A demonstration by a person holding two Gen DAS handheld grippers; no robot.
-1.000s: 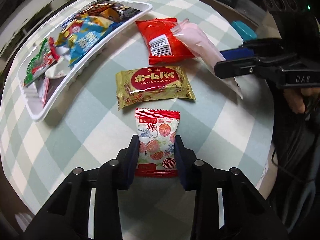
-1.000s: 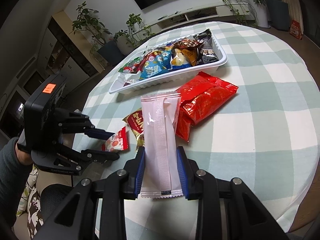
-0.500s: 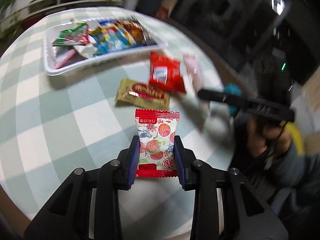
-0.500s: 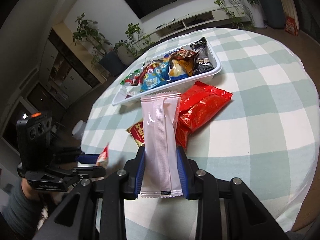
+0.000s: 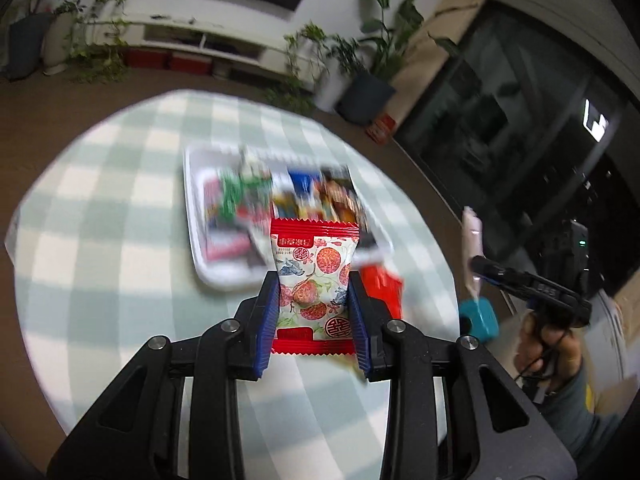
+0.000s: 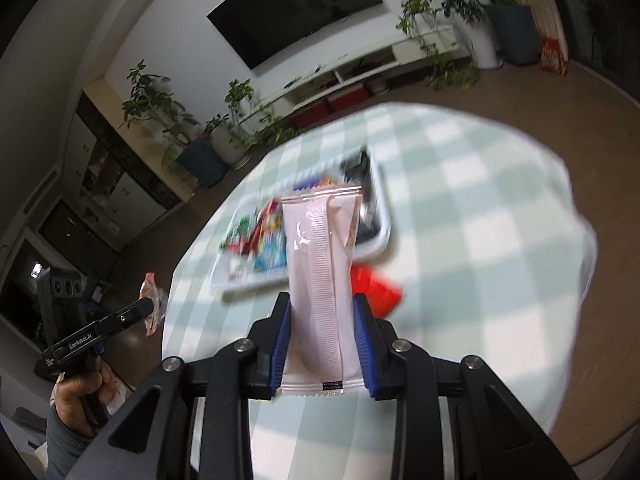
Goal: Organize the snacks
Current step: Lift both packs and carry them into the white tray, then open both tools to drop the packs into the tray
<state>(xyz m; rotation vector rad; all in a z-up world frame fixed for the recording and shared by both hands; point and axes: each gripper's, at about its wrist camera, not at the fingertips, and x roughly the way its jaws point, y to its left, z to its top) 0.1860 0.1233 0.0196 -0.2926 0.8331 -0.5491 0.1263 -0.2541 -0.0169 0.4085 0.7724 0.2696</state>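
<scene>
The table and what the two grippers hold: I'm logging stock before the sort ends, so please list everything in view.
Table: one, round, green-and-white checked cloth.
Tray: one, white, on the table; holds a blurred mix of packets, number unclear.
Red packet: one, on the cloth beside the tray.
Floral snack packet: one, white with red ends, in the left gripper.
Pink packet: one, long, pale pink, in the right gripper.
Teal object: one, at the table's edge, unclear what.
Television: one, black, on the far wall.
Potted plants: several, green, along the walls.
Left gripper: black, blue pads, shut on the floral packet.
Right gripper: same, shut on the pink packet.
Hands: two, one per gripper handle.
</scene>
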